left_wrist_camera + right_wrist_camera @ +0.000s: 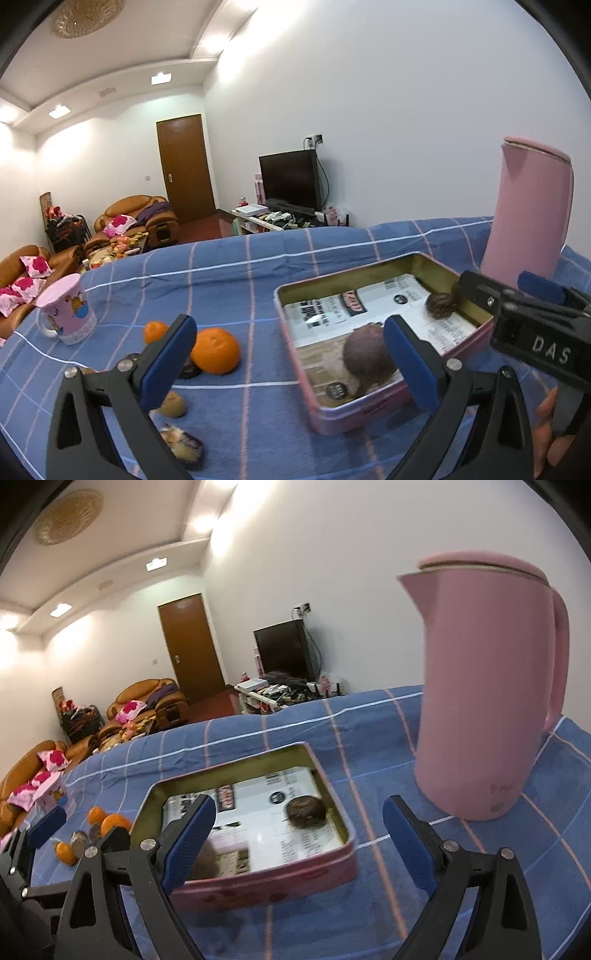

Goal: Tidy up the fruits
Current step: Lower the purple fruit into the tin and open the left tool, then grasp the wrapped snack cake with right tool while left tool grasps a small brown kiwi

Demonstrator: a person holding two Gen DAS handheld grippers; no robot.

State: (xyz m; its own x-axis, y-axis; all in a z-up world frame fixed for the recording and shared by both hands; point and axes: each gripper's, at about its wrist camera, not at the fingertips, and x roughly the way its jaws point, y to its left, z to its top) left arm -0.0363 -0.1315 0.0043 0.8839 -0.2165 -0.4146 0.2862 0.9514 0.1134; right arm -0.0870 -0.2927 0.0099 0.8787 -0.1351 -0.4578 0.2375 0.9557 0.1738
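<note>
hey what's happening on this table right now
A person holds a tool in each hand, sorting fruit into a pink tin. Two dark round fruits already lie in it. The left tool and right tool are both open and empty. Oranges and other small fruits still lie on the blue cloth.

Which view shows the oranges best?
The left wrist view: the big orange sits close and sharp, a smaller orange behind it. The right wrist view shows the oranges only small at its far left edge.
</note>
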